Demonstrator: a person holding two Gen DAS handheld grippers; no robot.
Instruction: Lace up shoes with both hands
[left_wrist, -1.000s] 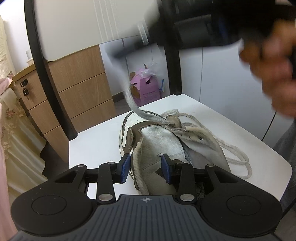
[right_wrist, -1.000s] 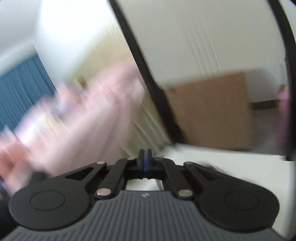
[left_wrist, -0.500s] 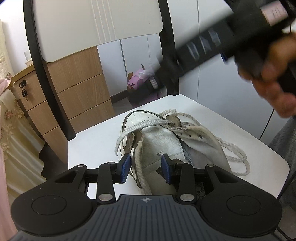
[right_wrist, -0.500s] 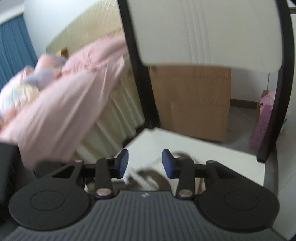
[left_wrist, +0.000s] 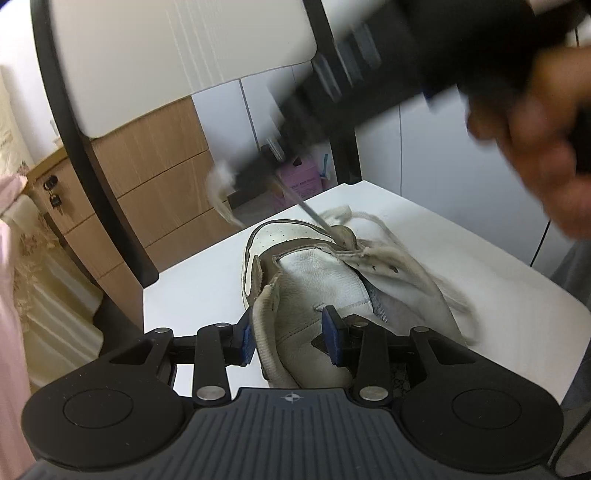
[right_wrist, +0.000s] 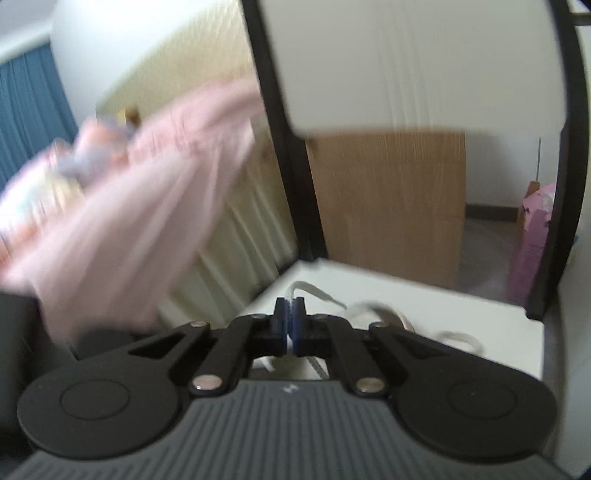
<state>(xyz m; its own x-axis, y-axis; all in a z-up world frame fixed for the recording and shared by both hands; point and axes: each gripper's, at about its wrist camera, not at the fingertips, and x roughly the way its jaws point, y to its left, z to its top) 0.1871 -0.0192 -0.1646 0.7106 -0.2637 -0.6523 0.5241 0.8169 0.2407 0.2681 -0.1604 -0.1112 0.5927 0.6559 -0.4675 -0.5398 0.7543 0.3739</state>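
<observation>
Drawing the lace through an eyelet

Right gripper (right_wrist: 290, 325), jaws pinching the frayed off-white lace (left_wrist: 221, 192), probably pulls toward 11 o'clock; left gripper (left_wrist: 288, 338), jaws narrow around the white leather sneaker (left_wrist: 314, 280) on the white chair seat (left_wrist: 192, 295), should brace it steadily

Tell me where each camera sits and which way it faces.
Left wrist: on the left gripper, open around the shoe tongue, facing the chair back; the right hand shows, blurred.
Right wrist: on the right gripper, shut on the lace, facing the bed.
Shared: chair, shoe, wooden cabinet, pink box.
</observation>
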